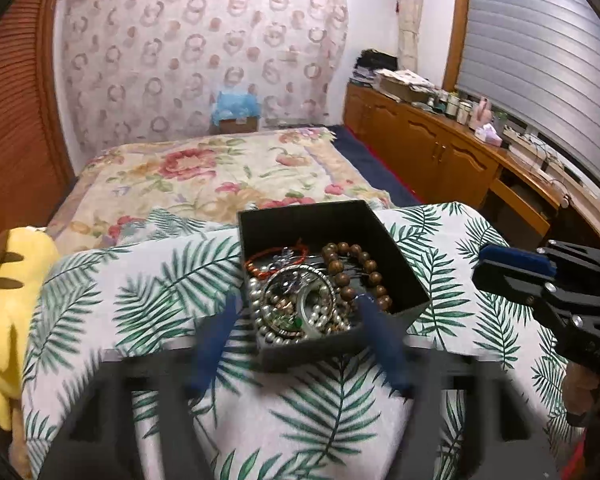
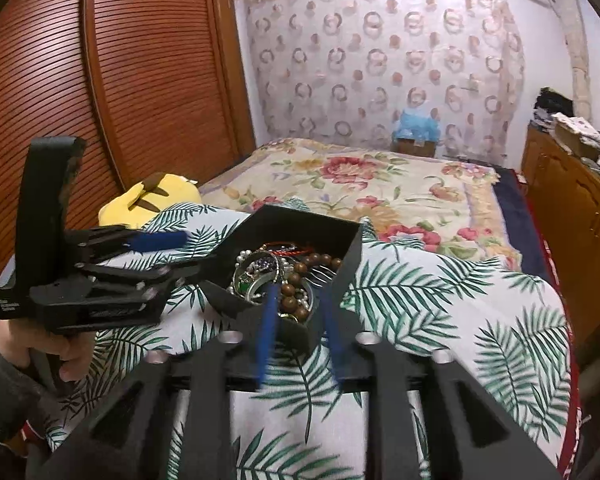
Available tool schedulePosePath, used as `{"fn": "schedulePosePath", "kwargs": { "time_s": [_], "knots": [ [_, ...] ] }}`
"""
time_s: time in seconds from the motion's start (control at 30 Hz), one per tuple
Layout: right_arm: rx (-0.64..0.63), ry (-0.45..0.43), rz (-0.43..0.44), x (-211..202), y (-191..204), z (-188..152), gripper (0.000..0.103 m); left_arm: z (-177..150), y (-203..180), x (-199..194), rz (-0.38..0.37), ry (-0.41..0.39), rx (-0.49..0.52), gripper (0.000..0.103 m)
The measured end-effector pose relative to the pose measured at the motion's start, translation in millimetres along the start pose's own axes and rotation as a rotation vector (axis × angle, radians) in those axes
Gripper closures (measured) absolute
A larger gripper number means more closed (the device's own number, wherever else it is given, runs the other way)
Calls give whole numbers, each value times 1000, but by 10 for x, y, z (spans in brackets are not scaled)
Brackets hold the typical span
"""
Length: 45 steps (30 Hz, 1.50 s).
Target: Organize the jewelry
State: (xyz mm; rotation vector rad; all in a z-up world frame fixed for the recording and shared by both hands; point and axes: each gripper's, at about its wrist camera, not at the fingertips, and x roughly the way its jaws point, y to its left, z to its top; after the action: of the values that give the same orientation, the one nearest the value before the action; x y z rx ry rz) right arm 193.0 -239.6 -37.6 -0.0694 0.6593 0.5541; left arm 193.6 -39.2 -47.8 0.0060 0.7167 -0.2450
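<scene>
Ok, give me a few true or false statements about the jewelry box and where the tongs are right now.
1. The black box holds a brown wooden bead bracelet. True.
2. The box's lid is shut. False: it is open-topped, with jewelry showing.
3. The left tongs are open, fingers either side of the box's near corner. True.
4. The box sits on the bare floral bedspread. False: it sits on a palm-leaf cloth.
5. The right tongs hold a red cord bracelet. False: they are open, holding nothing.

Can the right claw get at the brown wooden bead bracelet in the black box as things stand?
Probably yes. The right claw is open at the black box's near corner, the box has no lid, and the wooden bead bracelet lies exposed on top just ahead of its fingers.
</scene>
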Motion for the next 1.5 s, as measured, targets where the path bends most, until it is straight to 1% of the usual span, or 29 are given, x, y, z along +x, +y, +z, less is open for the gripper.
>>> {"fn": "schedulePosePath", "kwargs": {
  "time_s": [0.03, 0.13, 0.23, 0.3, 0.37, 0.5, 0.53, 0.57, 0.63, 0.7, 0.8, 0.9, 1.1, 1.2, 1.5],
  "knots": [
    [2, -5, -6, -25, 18, -12, 60, -30, -5, -60, -3, -10, -2, 32],
    [18, -3, -19, -98, 59, -91, 60, -105, -27, -194, 4, -22, -3, 29],
    [19, -13, -39, -172, 121, -176, 58, -203, -75, -347, 25, -40, 3, 19],
    [36, -24, -54, -249, 147, -240, 54, -247, -100, -444, 33, -52, 2, 14],
    [43, -36, -68, -321, 170, -277, 43, -280, -106, -550, 44, -69, 0, 8],
    [53, -69, -111, -477, 219, -330, 30, -346, -124, -753, 67, -108, -6, 8],
    [59, -79, -115, -524, 224, -337, 24, -354, -126, -794, 69, -114, -10, 8],
    [61, -89, -117, -562, 229, -340, 21, -364, -127, -845, 66, -121, -14, 8],
    [61, -108, -127, -649, 253, -347, 18, -369, -144, -926, 81, -135, -13, 8],
    [58, -133, -141, -753, 289, -353, 13, -375, -189, -1019, 115, -153, 2, 8],
    [64, -176, -156, -925, 314, -354, 4, -384, -220, -1132, 139, -172, 5, 8],
    [79, -210, -170, -1055, 328, -358, 2, -399, -235, -1210, 151, -175, 0, 8],
    [83, -215, -219, -1128, 367, -412, 2, -500, -244, -1354, 188, -181, -2, 8],
    [88, -220, -237, -1154, 380, -436, 2, -547, -229, -1402, 186, -177, -12, 8],
    [89, -224, -230, -1176, 426, -494, 2, -584, -162, -1447, 177, -186, -32, 8]
  ]
}}
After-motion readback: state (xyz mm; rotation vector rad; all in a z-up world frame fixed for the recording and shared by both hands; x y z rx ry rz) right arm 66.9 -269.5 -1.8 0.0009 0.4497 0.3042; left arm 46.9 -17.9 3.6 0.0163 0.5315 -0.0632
